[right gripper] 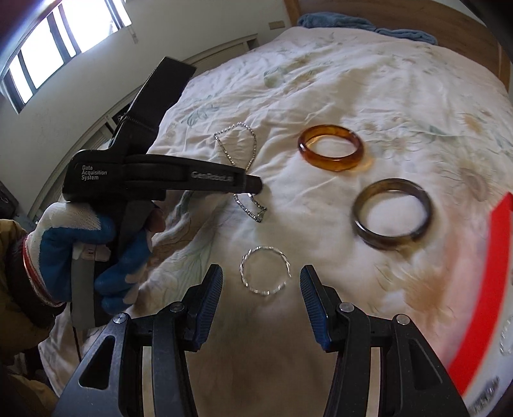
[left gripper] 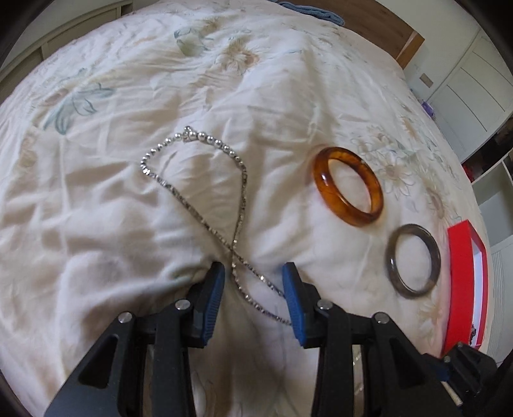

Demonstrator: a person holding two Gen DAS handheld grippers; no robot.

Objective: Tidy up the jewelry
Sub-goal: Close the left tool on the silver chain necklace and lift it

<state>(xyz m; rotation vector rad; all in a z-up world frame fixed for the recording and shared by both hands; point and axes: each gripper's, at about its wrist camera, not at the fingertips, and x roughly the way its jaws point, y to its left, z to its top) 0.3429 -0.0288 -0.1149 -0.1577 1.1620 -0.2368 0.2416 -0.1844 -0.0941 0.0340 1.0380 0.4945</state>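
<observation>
A silver beaded necklace (left gripper: 198, 179) lies looped on the floral bedspread (left gripper: 96, 208), its two strands crossing between my left gripper's (left gripper: 253, 271) open blue pads. An amber bangle (left gripper: 348, 186) and a dark grey bangle (left gripper: 413, 261) rest to the right of it. In the right wrist view, a thin twisted silver bracelet (right gripper: 265, 270) sits just ahead of my right gripper (right gripper: 261, 272), which stands open and empty. The left gripper (right gripper: 256, 186), held by a gloved hand (right gripper: 83, 231), hovers over the necklace (right gripper: 237, 150). The amber bangle (right gripper: 332, 147) and grey bangle (right gripper: 392, 213) lie further right.
A red jewelry box (left gripper: 466, 288) with a white lining stands at the bed's right edge, also the red box (right gripper: 484, 288) in the right wrist view. A blue towel (right gripper: 346, 22) lies by the wooden headboard (right gripper: 465, 35). Cabinets (left gripper: 474, 80) line the wall.
</observation>
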